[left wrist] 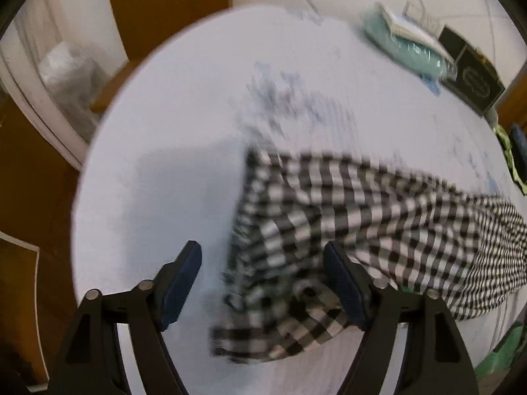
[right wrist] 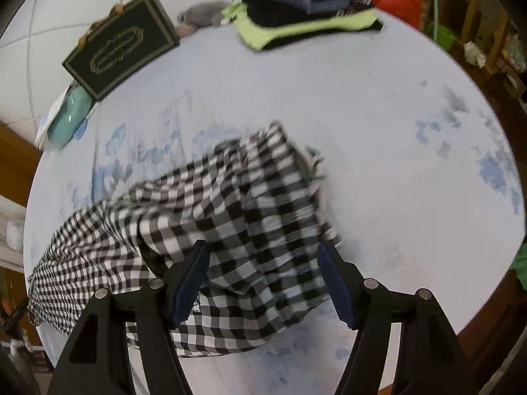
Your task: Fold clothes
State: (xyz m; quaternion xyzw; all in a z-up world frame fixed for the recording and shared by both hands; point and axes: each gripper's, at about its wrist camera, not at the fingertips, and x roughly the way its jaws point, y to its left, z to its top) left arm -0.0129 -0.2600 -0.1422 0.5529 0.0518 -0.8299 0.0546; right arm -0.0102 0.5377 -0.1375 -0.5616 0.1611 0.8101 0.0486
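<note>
Checked black-and-white cloth, a gingham garment [left wrist: 346, 230], lies crumpled across the middle of the round white worktop [left wrist: 171, 138], rumpled and not flat; both views are motion-blurred, so I cannot make out its seams or what kind of garment it is. My left claw [left wrist: 263, 283] stands with its jaws wide apart, holding nothing; one ragged end of the garment lies below the gap between the blue-padded fingers [left wrist: 182, 283], and I cannot tell whether the pads touch it. My right claw [right wrist: 263, 279] is likewise spread apart and empty, poised over the garment's [right wrist: 214, 230] bunched middle, with cloth showing between and beneath the fingers. The worktop [right wrist: 378, 115] surface carries smeared blue marks. At its far edge, well apart from the garment, sits a stack of folded clothes [right wrist: 303, 6], blue denim on top over black and lime-green pieces. Near it lies a black box with gold lettering [right wrist: 122, 42], and beside that a teal packet [right wrist: 69, 115]. A grey soft object [right wrist: 201, 14] rests between box and stack.
</note>
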